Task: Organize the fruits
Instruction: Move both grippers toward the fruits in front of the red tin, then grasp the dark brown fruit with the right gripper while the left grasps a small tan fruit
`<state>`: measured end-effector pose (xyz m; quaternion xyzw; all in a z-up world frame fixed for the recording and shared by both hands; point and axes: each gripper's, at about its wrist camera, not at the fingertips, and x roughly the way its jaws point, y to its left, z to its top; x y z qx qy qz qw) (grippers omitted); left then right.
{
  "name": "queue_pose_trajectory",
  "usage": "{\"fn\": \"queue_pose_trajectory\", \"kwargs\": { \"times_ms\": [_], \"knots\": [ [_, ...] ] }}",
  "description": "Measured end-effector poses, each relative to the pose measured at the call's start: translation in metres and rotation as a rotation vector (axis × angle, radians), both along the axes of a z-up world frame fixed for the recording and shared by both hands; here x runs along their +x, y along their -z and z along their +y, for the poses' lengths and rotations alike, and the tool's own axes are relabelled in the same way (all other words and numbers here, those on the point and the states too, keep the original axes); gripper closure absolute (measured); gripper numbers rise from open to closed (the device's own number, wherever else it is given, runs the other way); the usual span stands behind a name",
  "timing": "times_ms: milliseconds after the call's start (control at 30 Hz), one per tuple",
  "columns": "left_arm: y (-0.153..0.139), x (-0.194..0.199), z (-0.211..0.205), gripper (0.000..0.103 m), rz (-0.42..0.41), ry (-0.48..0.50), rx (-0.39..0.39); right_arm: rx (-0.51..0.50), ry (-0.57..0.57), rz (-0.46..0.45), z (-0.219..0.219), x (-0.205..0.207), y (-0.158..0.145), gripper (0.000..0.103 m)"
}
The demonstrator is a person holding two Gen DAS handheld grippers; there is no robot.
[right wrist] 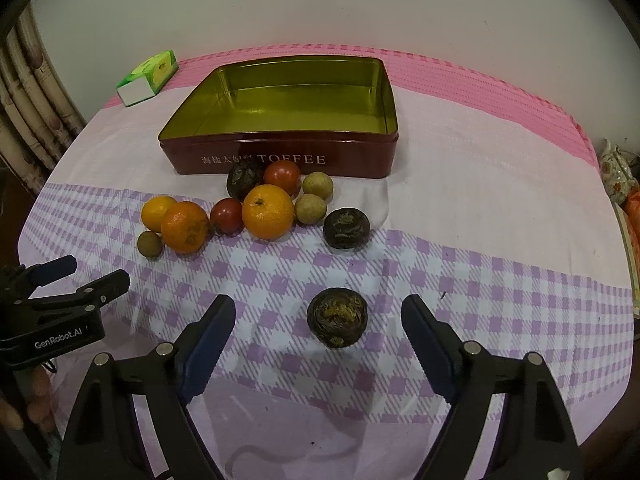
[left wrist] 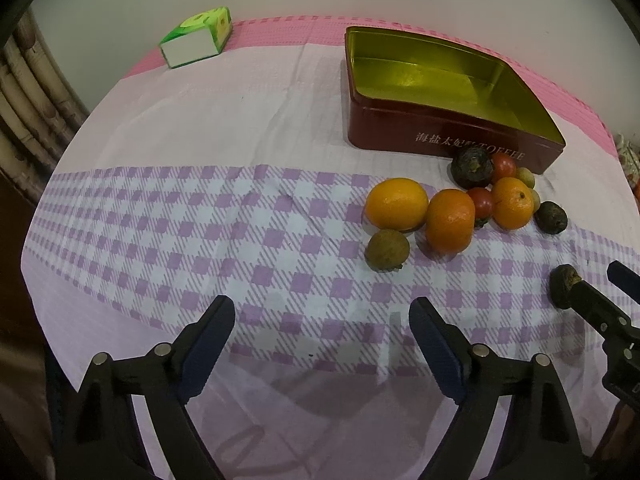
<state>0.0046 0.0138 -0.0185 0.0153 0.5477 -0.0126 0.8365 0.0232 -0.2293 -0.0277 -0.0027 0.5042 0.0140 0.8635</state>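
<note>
A dark wrinkled fruit point(right wrist: 337, 322) lies alone on the checked cloth between the fingers of my right gripper point(right wrist: 318, 306), which is open and not touching it. Beyond it is a cluster: three oranges point(right wrist: 267, 211), two tomatoes point(right wrist: 282, 176), several small tan fruits point(right wrist: 317, 185) and two more dark fruits point(right wrist: 346, 228). Behind the cluster stands an open red toffee tin point(right wrist: 280, 156) with a gold, empty inside. My left gripper point(left wrist: 322, 308) hangs open over bare cloth, left of the cluster point(left wrist: 450, 220). The tin point(left wrist: 380, 128) is at its far right.
A green tissue box point(left wrist: 198, 38) sits at the table's far left corner. A curtain hangs beyond the left edge. Patterned objects point(right wrist: 618, 176) stand past the right edge. A hand point(right wrist: 36, 400) holds the left gripper's handle.
</note>
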Motion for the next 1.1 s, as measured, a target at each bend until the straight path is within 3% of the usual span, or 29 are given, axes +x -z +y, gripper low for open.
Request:
{"fn": "queue_pose_trajectory", "kwargs": {
  "times_ms": [300, 467, 600, 867, 1100],
  "knots": [
    [0.001, 0.004, 0.008, 0.017, 0.006, -0.026, -0.018, 0.005, 0.001, 0.008, -0.005, 0.000, -0.001, 0.025],
    [0.002, 0.007, 0.019, 0.023, 0.012, -0.039, -0.037, -0.003, -0.005, 0.032, -0.010, -0.001, 0.002, 0.026],
    [0.004, 0.009, 0.023, 0.028, 0.021, -0.026, -0.043, 0.007, -0.004, 0.061, -0.013, -0.001, 0.009, 0.035],
    [0.010, 0.015, 0.020, 0.037, 0.040, -0.002, -0.062, 0.036, 0.012, 0.106, -0.017, 0.003, 0.018, 0.040],
    [0.011, 0.021, 0.004, 0.038, 0.025, 0.049, -0.072, 0.045, 0.004, 0.135, -0.017, 0.007, 0.026, 0.046]
  ]
}}
